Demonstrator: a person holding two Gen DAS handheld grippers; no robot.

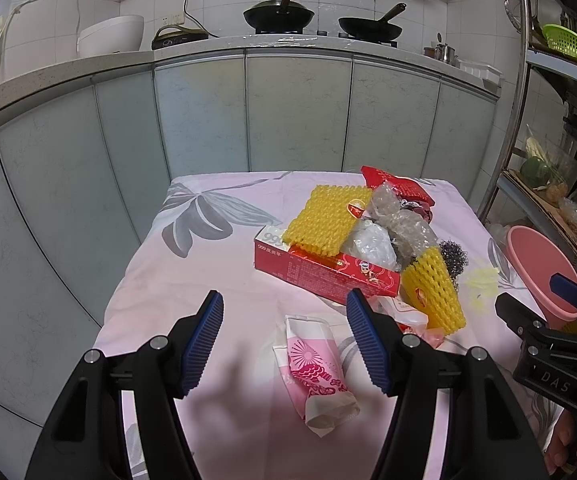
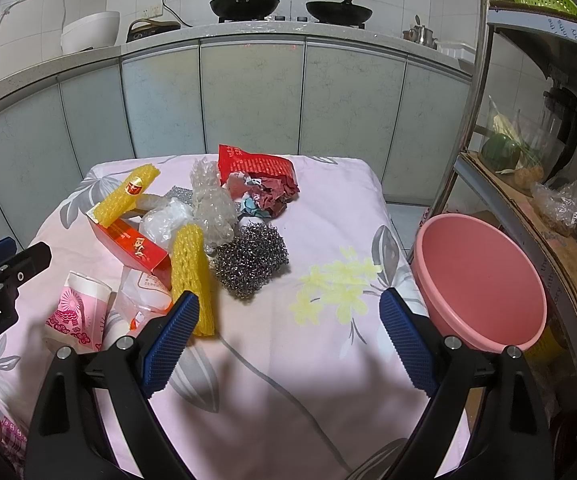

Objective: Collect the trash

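Over the pink tablecloth (image 2: 328, 208), left claw (image 1: 286, 344) spread wide above paper wrapper (image 1: 316, 368), right claw (image 2: 288, 344) spread wide beside basin (image 2: 484, 280)

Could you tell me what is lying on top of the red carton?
A yellow foam net lies across the red carton, with a crumpled white plastic bag against its far edge. Whatever the carton holds under them is covered.

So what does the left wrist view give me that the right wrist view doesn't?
Only the left wrist view shows the whole pink paper bag lying between the open left gripper. Only the right shows the full inside of the pink basin, the steel scrubber unobstructed, and the open right gripper over bare cloth. Both share the red box and yellow foam nets.
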